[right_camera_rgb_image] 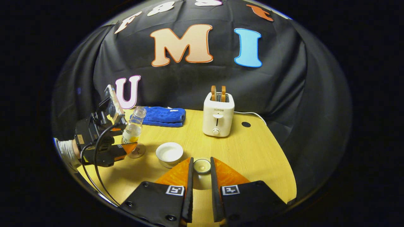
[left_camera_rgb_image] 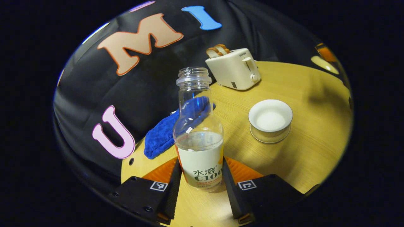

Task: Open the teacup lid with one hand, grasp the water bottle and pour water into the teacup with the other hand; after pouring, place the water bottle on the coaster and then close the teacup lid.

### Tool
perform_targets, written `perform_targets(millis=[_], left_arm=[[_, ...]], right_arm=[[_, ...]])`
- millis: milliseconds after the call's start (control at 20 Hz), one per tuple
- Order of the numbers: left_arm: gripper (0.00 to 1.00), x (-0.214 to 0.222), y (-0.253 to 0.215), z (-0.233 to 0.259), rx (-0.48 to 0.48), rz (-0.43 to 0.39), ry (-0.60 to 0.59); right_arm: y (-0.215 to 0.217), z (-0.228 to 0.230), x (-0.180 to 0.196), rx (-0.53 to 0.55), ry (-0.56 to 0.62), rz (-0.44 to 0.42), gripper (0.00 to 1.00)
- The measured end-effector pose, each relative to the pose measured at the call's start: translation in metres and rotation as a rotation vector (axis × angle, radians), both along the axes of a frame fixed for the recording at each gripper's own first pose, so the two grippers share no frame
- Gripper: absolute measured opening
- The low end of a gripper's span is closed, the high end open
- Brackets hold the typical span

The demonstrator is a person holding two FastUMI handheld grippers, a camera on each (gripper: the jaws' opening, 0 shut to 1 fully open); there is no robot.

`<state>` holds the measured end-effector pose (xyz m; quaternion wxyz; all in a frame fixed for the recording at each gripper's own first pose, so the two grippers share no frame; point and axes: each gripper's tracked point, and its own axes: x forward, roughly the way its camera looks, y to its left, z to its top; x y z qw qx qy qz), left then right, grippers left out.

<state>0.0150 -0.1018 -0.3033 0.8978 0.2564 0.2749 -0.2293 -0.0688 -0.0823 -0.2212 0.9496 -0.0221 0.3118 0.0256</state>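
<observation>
A booth tabletop, mid-task: my left gripper [left_camera_rgb_image: 199, 176] has its jaws clamped on the labelled lower body of the water bottle [left_camera_rgb_image: 198, 132], which is uncapped and partly filled. In the right gripper view the same bottle [right_camera_rgb_image: 134, 127] leans toward the middle of the table, its base over a clear round coaster [right_camera_rgb_image: 138, 151]; whether it touches the coaster I cannot tell.

The teacup [left_camera_rgb_image: 270, 119] sits open on the wooden table [left_camera_rgb_image: 315, 104], white inside, near the bottle but apart from it. My right gripper [right_camera_rgb_image: 201, 172] holds the teacup lid [right_camera_rgb_image: 202, 165] between its fingertips, jaws closed in on the lid's rim, just beside the cup [right_camera_rgb_image: 169, 153].

By my judgement the bottle is being set on the coaster, with the lid closing left to do. The risks from here: with no cap on, a tilted release could tip the bottle and spill toward the blue cloth [left_camera_rgb_image: 172, 129] or the toaster [left_camera_rgb_image: 235, 69] behind it. A base landing off-centre on the coaster could rock it. The lid, pinched only at its edge, could slip or land askew on the cup if I lower it off-centre.
</observation>
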Motion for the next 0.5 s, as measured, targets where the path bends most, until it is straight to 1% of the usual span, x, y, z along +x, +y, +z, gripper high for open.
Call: perform_targets(millis=[50, 150, 200, 250, 300, 450, 500], left_arm=[[0.65, 0.001, 0.000, 0.003, -0.048, 0.025, -0.019], [0.65, 0.006, 0.003, 0.008, -0.136, 0.067, -0.065], [0.65, 0.009, 0.001, 0.010, -0.181, 0.077, -0.085], [0.63, 0.009, 0.001, 0.009, -0.204, 0.096, -0.095], [0.65, 0.012, 0.001, 0.008, -0.235, 0.103, -0.101], [0.66, 0.011, 0.000, -0.006, -0.316, 0.136, -0.058], [0.67, 0.010, 0.000, -0.010, -0.326, 0.148, -0.044]], right_arm=[[0.006, 0.000, 0.000, -0.002, 0.009, 0.005, 0.27], [0.015, -0.001, -0.001, -0.007, 0.025, 0.010, 0.27], [0.019, -0.002, -0.002, -0.012, 0.035, 0.011, 0.29], [0.022, -0.004, -0.002, -0.019, 0.045, 0.014, 0.27], [0.026, -0.005, -0.004, -0.025, 0.054, 0.016, 0.27], [0.034, -0.007, -0.006, -0.046, 0.070, 0.020, 0.27], [0.036, -0.007, -0.008, -0.051, 0.076, 0.020, 0.29]])
